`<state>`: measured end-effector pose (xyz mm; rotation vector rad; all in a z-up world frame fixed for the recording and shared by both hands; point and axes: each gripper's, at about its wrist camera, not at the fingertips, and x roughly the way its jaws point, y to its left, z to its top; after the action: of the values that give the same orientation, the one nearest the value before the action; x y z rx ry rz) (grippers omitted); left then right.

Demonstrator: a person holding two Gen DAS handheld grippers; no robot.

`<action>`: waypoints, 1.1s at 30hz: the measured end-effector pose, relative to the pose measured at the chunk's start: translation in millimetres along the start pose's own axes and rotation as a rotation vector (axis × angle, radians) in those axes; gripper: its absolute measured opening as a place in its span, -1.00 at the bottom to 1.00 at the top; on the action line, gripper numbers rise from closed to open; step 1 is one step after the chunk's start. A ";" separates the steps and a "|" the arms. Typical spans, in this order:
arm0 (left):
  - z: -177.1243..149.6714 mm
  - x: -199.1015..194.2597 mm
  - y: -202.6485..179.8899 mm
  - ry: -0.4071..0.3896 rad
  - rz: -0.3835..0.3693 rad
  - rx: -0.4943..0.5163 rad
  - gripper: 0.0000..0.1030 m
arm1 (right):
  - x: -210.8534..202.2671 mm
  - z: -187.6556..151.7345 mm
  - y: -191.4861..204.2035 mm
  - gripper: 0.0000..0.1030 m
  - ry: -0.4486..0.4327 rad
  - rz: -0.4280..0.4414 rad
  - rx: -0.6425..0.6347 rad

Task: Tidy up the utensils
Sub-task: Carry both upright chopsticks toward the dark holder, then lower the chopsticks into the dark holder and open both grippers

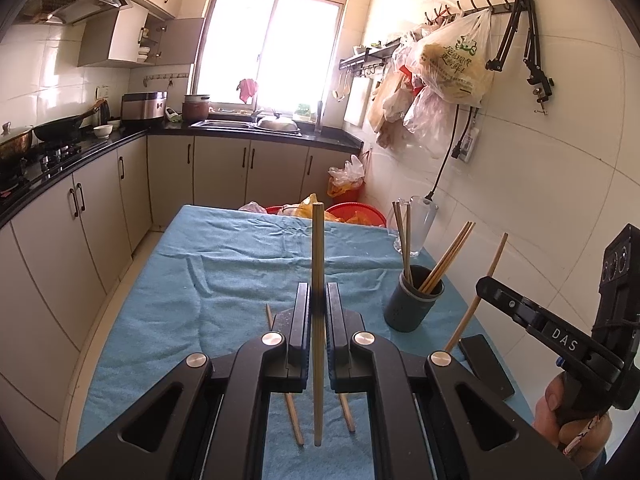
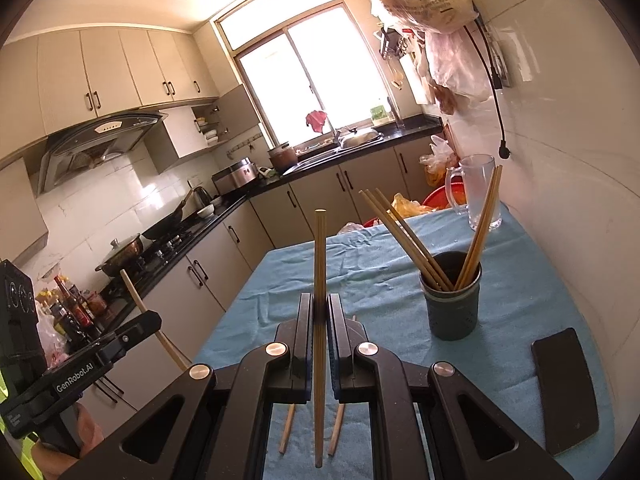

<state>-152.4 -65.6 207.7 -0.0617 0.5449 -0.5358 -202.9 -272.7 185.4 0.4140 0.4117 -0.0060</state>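
Note:
My left gripper [image 1: 318, 294] is shut on a wooden chopstick [image 1: 318, 240] that stands upright above the blue cloth [image 1: 224, 280]. My right gripper [image 2: 320, 306] is shut on another upright chopstick [image 2: 320, 256]. Each gripper also shows in the other's view: the right gripper [image 1: 482, 286] with its tilted stick [image 1: 494, 264], the left gripper [image 2: 150, 318] with its stick [image 2: 134, 294]. A dark grey holder [image 1: 412, 304] [image 2: 452, 312] with several chopsticks stands right of both. Two loose chopsticks [image 1: 294, 420] [image 2: 286, 428] lie on the cloth beneath the jaws.
A glass mug [image 1: 420, 220] [image 2: 478, 192] stands by the wall behind the holder. A black phone [image 1: 486, 364] [image 2: 566, 388] lies at the table's right side. Kitchen counters and a stove [image 1: 52, 156] run along the left; red basins [image 1: 356, 212] sit beyond the table.

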 end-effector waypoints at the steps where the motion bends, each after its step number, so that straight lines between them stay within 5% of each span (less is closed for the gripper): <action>1: 1.2 1.4 1.3 0.002 -0.004 -0.004 -0.88 | 0.3 0.9 -0.2 -0.87 -0.001 0.000 0.000; 20: 42.2 13.9 0.2 -0.017 -0.032 0.010 -0.88 | 6.8 37.5 -10.6 -0.87 -0.037 -0.010 0.015; 33: 80.4 44.2 -38.6 -0.016 -0.145 0.028 -0.88 | -21.0 77.0 -57.5 -0.87 -0.129 -0.104 0.057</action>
<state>-97.8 -127.7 263.0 -0.0791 0.5199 -0.6837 -197.4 -357.2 235.4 0.4449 0.3063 -0.1451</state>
